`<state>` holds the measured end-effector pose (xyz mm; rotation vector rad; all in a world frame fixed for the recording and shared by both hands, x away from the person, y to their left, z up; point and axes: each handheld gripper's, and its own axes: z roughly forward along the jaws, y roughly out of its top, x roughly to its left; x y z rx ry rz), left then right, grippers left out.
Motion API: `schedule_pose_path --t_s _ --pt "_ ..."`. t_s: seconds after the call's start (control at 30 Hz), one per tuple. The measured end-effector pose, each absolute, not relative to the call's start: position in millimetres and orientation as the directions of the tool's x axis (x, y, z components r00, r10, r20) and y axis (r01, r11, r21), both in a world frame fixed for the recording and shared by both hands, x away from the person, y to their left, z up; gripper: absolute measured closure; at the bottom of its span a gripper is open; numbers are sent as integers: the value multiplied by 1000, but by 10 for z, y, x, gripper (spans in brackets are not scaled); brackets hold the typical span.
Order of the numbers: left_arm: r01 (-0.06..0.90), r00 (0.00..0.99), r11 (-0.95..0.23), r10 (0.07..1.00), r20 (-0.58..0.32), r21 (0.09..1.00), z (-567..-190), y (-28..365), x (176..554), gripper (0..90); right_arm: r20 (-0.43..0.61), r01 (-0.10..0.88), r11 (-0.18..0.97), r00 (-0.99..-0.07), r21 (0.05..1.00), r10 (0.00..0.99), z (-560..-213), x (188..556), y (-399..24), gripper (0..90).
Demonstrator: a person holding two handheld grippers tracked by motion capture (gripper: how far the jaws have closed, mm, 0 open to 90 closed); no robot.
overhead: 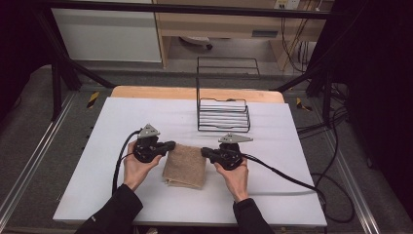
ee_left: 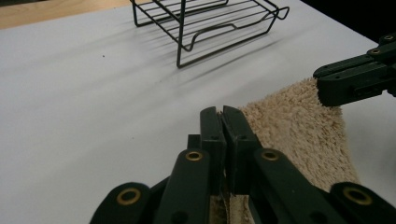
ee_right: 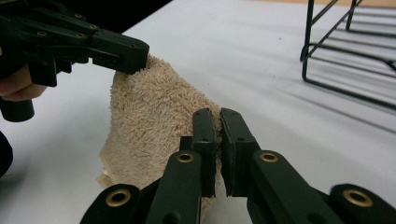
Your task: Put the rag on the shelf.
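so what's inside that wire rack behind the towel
Nothing that can be seen: the wire rack shows bare bars with the white table visible through them. It stands apart from the folded towel, whose far corners the left tool and right tool pinch.

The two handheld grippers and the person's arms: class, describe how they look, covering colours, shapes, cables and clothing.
Left gripper and right gripper are black, each topped by a grey three-cornered plate and trailing a black cable. Their flat black jaws pivot on brass-coloured rivets. The person wears dark sleeves.
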<state>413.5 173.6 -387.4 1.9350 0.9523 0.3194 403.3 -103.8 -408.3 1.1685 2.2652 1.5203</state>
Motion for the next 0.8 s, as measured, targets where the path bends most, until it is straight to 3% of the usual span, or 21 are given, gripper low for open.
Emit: schedule_pose_path --t_s 0.8 --pt "388 666 -162 730 -154 907 -3525 1647 3905 873 114 331 204 -731 921 673 -3594 3909 -1193 861"
